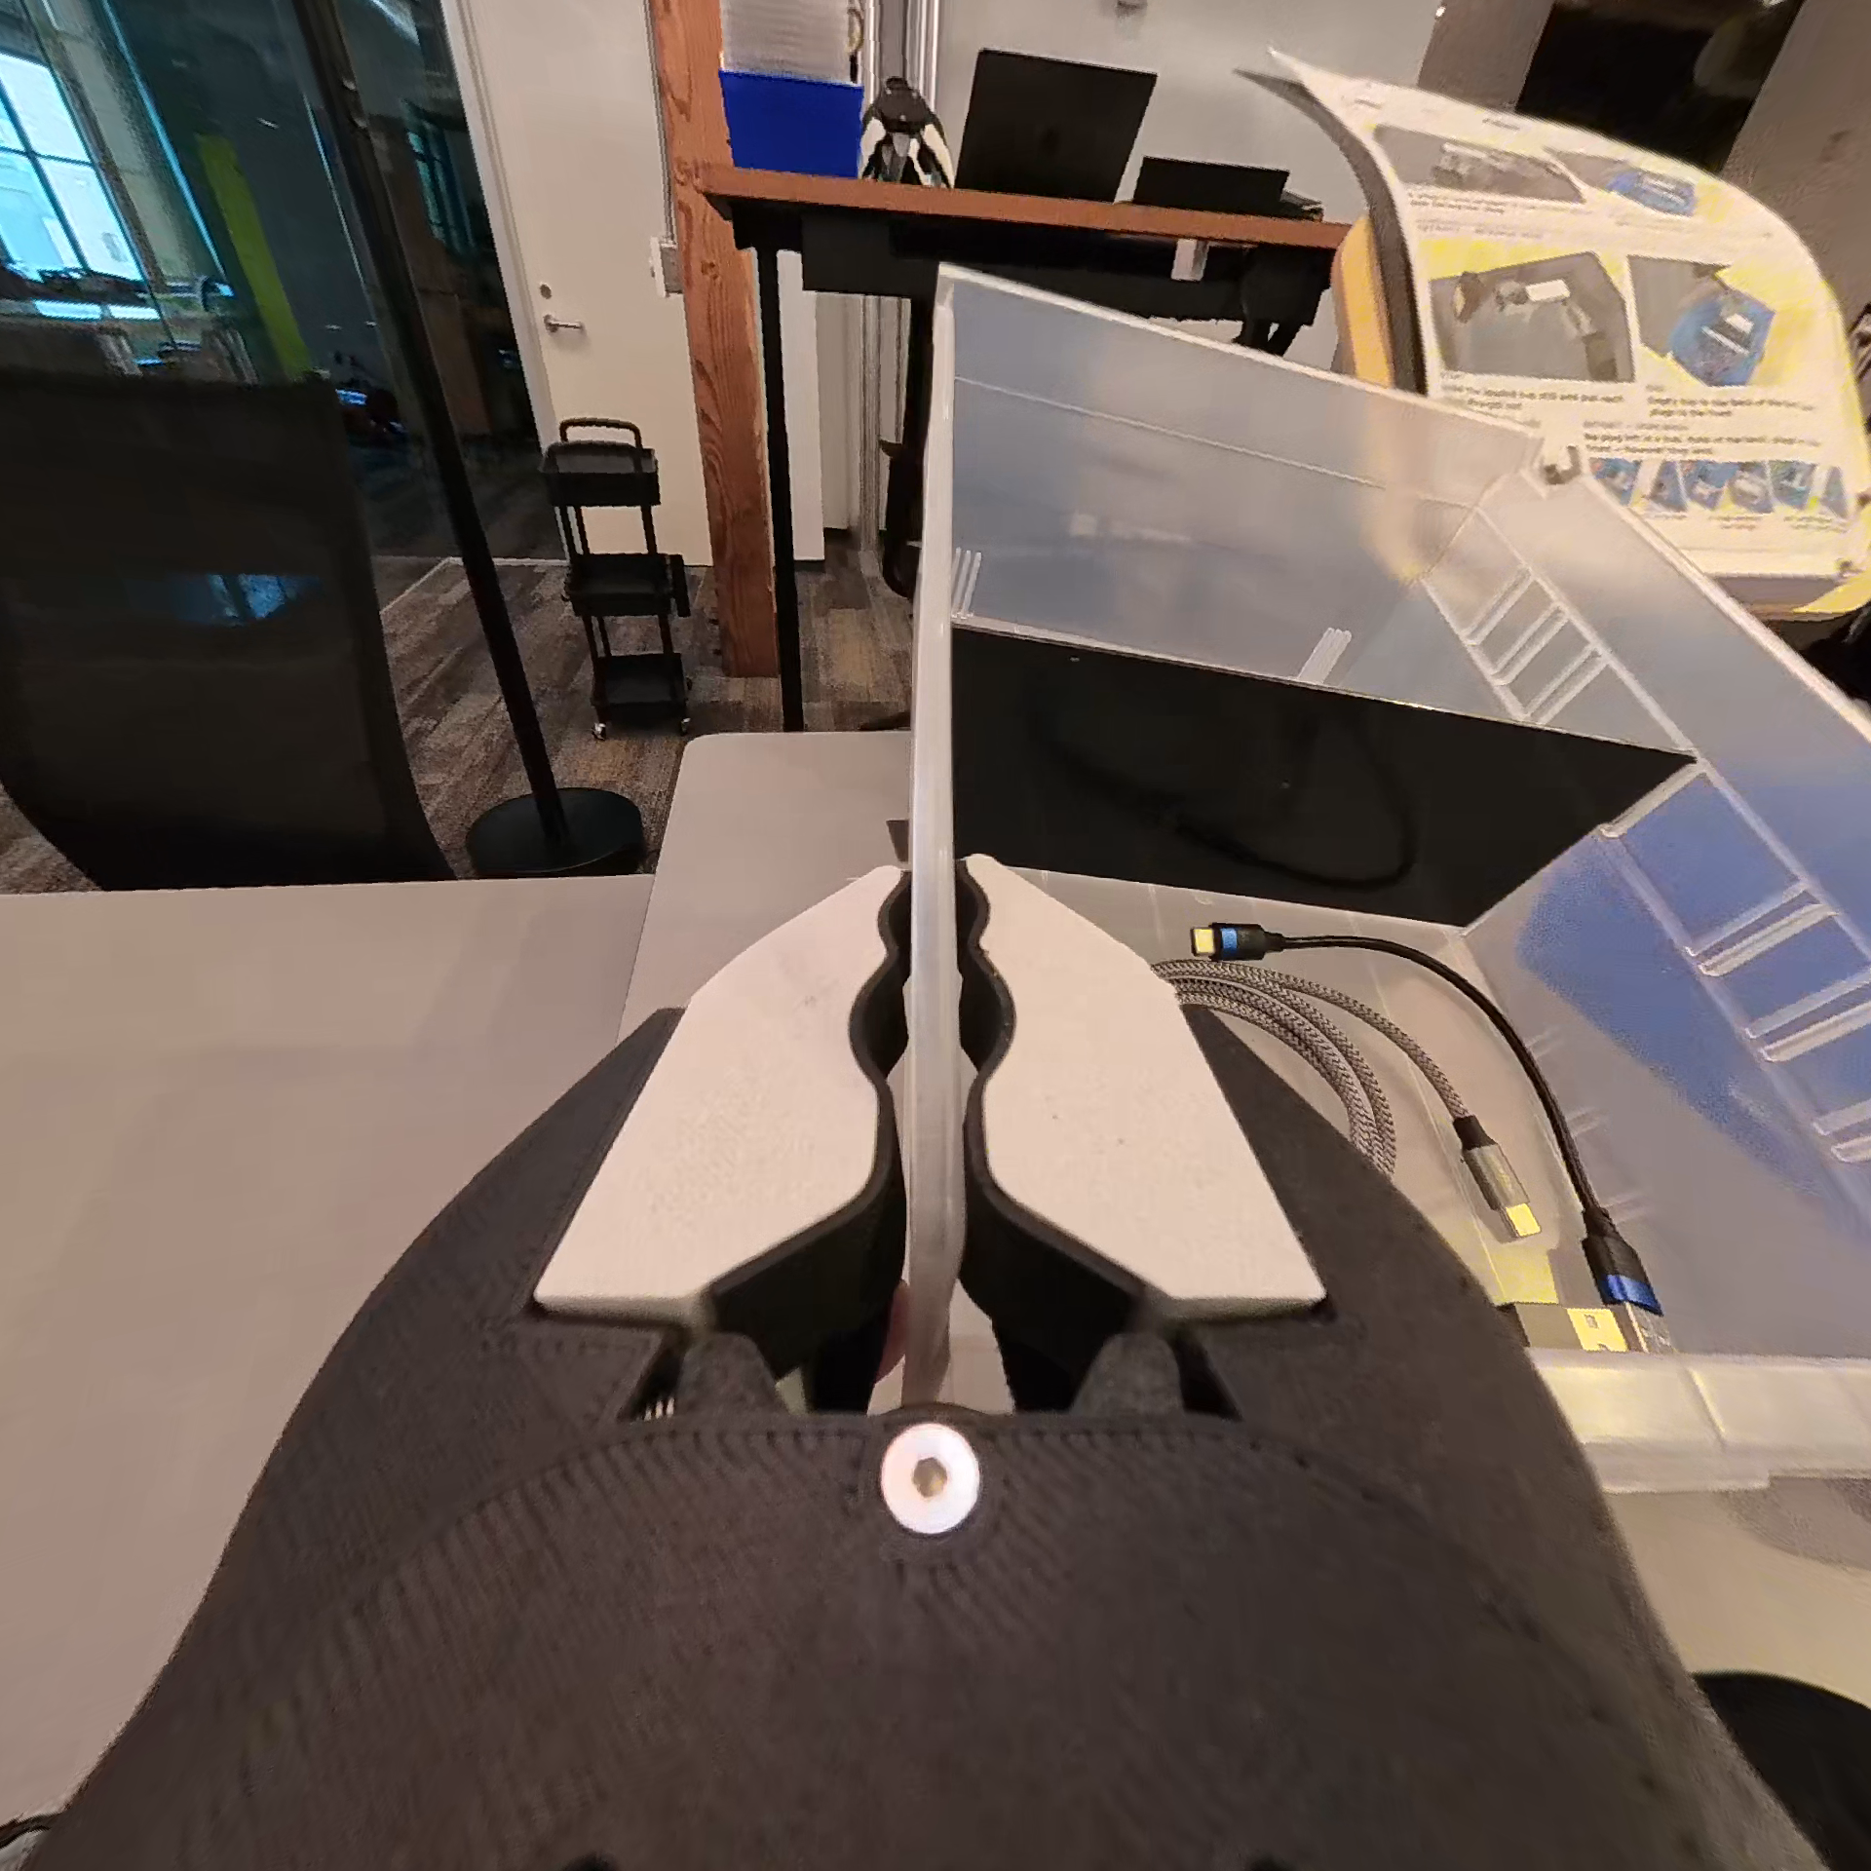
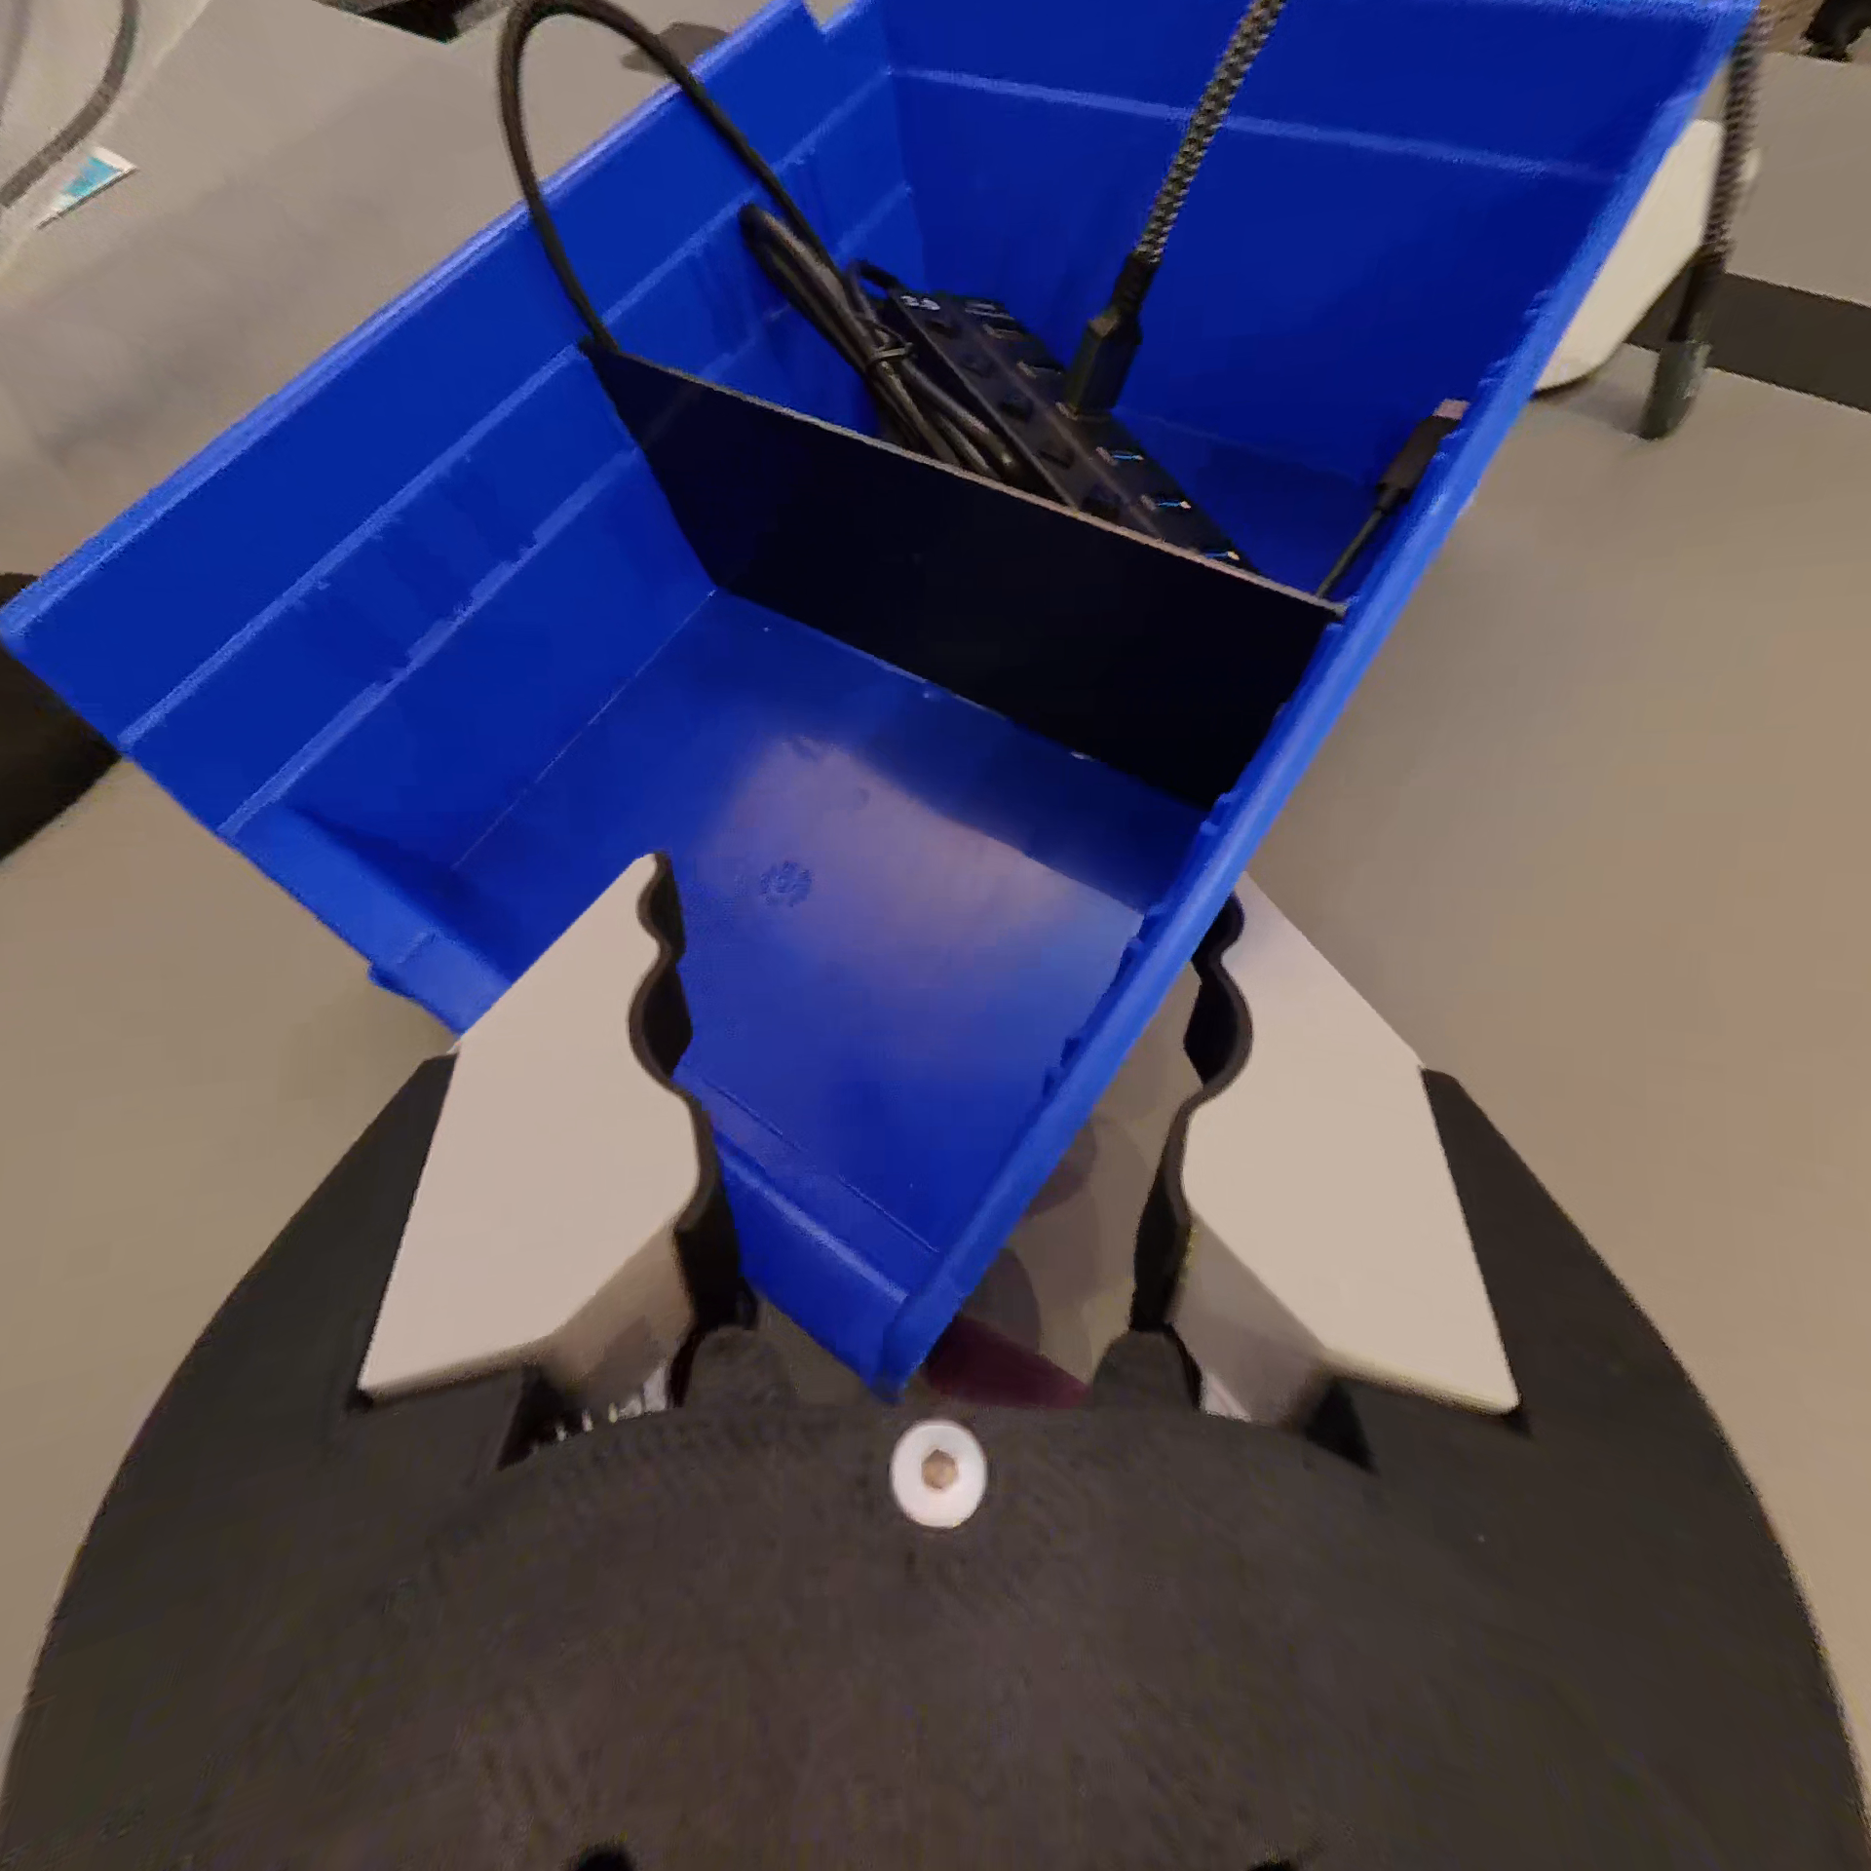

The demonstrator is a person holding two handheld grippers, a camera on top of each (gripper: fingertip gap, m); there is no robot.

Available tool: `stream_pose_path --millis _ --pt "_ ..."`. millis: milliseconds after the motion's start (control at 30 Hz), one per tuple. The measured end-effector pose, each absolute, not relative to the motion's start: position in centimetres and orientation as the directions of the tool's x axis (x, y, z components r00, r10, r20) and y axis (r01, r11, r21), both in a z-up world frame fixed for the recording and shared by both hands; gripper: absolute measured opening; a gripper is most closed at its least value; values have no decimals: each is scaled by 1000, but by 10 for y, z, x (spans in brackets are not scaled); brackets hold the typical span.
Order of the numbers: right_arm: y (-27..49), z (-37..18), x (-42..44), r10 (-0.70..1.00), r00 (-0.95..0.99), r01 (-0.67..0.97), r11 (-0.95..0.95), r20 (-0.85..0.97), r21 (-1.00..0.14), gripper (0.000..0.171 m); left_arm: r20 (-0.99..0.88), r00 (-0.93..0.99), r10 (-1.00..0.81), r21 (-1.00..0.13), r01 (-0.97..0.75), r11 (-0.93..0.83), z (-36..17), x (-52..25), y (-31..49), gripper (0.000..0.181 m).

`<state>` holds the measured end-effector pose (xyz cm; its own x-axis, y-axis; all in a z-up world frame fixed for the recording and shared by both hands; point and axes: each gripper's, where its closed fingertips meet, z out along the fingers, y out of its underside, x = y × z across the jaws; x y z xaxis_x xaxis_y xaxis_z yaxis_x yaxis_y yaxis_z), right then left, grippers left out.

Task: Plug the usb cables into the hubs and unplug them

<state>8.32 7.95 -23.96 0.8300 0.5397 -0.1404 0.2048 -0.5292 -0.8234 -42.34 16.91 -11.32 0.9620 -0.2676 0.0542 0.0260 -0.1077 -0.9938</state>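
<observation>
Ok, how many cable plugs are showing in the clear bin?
3: far blue-collared plug, grey plug mid-bin, near blue-collared plug by the front wall. The left gripper, gripping the clear bin, may hide more.

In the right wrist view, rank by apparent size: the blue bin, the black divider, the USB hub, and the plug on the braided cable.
1. blue bin
2. black divider
3. USB hub, partly hidden behind the divider, so its full size is uncertain
4. braided cable's plug
</observation>
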Motion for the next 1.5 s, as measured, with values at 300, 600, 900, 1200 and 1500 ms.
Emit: stream_pose_path --millis 300,600,900,1200,1500 --pt "90 -240 36 577 806 237 -516 -129 -823 86 93 953 -289 -994 71 -85 -98 -427 154 6" --pt "106 -241 -21 616 777 260 -507 -133 -822 89 117 953 -281 -992 102 -70 -94 -438 141 6" --pt "126 -239 -93 643 748 242 -495 -164 -835 91 150 951 -270 -989 144 -43 -89 -449 134 6" --pt "142 -239 -168 673 713 232 -492 -198 -839 96 150 966 -209 -988 154 4 -80 -473 124 6" --pt "151 -239 -244 700 679 221 -483 -222 -847 104 210 964 -164 -972 224 72 -69 -500 106 6"
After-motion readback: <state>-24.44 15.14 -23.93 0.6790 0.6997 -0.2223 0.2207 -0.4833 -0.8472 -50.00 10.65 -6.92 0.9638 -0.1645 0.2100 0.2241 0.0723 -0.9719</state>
